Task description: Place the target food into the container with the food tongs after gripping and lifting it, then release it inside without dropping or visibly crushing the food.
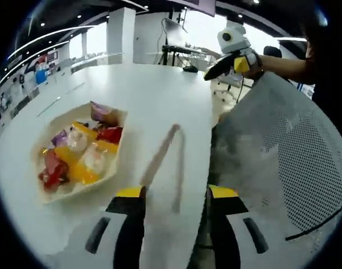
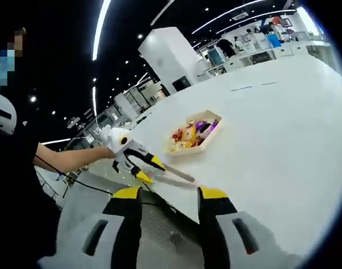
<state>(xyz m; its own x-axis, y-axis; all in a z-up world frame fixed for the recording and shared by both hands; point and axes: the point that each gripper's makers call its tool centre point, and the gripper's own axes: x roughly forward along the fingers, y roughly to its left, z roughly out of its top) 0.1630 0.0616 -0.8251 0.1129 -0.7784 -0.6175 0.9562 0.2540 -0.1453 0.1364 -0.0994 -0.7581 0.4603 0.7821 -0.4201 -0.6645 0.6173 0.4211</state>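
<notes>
Grey metal food tongs [image 1: 166, 159] lie flat on the round white table [image 1: 160, 95], just ahead of my left gripper [image 1: 176, 193], whose yellow-tipped jaws stand open and empty. Left of the tongs sits a shallow cream container [image 1: 112, 174] holding several coloured snack packets [image 1: 84, 148]. In the right gripper view the same container [image 2: 213, 134], packets [image 2: 189, 133] and tongs [image 2: 179, 176] are farther off, with the left gripper [image 2: 151, 171] held at the tongs' near end. My right gripper [image 2: 170, 193] is open and empty, raised off the table's edge; it also appears as the right gripper [image 1: 230, 61] in a hand.
A grey mesh-backed chair [image 1: 297, 151] stands against the table's edge on the right, also seen as the chair [image 2: 160, 227] under my right jaws. A person's arm [image 2: 70, 159] reaches in from the left. Desks and equipment [image 1: 176, 47] stand behind the table.
</notes>
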